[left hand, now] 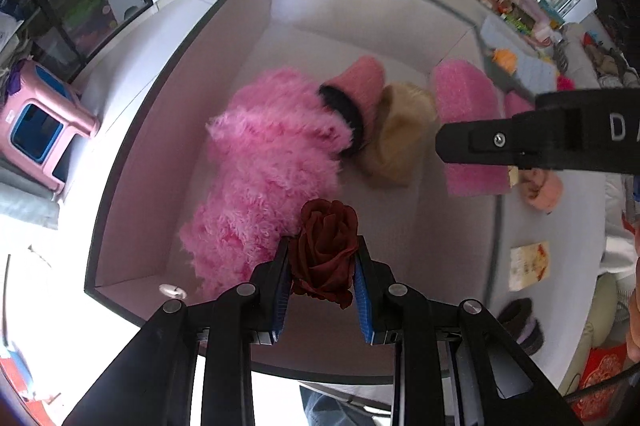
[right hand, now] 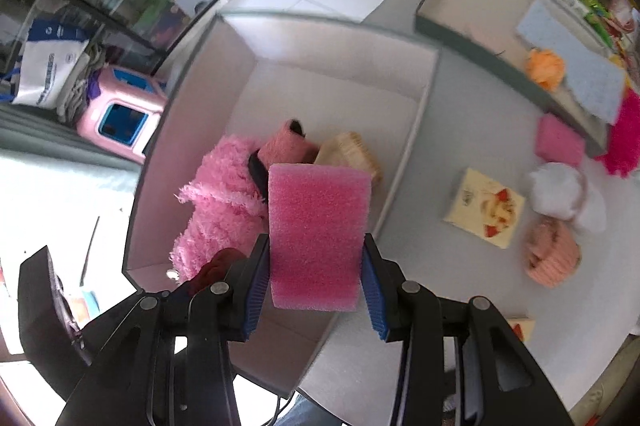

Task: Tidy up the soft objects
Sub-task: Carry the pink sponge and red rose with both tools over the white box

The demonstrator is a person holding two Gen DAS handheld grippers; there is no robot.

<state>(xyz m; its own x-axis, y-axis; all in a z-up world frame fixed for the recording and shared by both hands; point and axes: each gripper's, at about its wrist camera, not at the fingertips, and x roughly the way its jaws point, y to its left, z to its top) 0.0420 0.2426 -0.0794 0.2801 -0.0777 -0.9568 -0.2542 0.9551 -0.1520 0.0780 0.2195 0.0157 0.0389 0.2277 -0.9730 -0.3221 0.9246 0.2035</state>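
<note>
A dark red fabric rose (left hand: 324, 250) is pinched between the blue pads of my left gripper (left hand: 322, 251), above the near end of an open white-lined box (left hand: 160, 146). In the box lie a fluffy pink piece (left hand: 268, 162), a pink hat with black trim (left hand: 356, 94) and a beige fuzzy item (left hand: 404, 138). My right gripper (right hand: 316, 246) is shut on a pink sponge block (right hand: 318, 234), held over the box's (right hand: 184, 162) right side. One of the right gripper's fingers (left hand: 480, 142) shows in the left wrist view.
On the table right of the box lie a yellow packet (right hand: 484, 206), white fluff (right hand: 560, 194), a pink knitted piece (right hand: 552, 258) and a small pink sponge (right hand: 560, 140). A second box (right hand: 460, 26) holds a blue sponge (right hand: 572, 82) and an orange item (right hand: 544, 66). A pink stool (right hand: 120, 114) stands on the floor.
</note>
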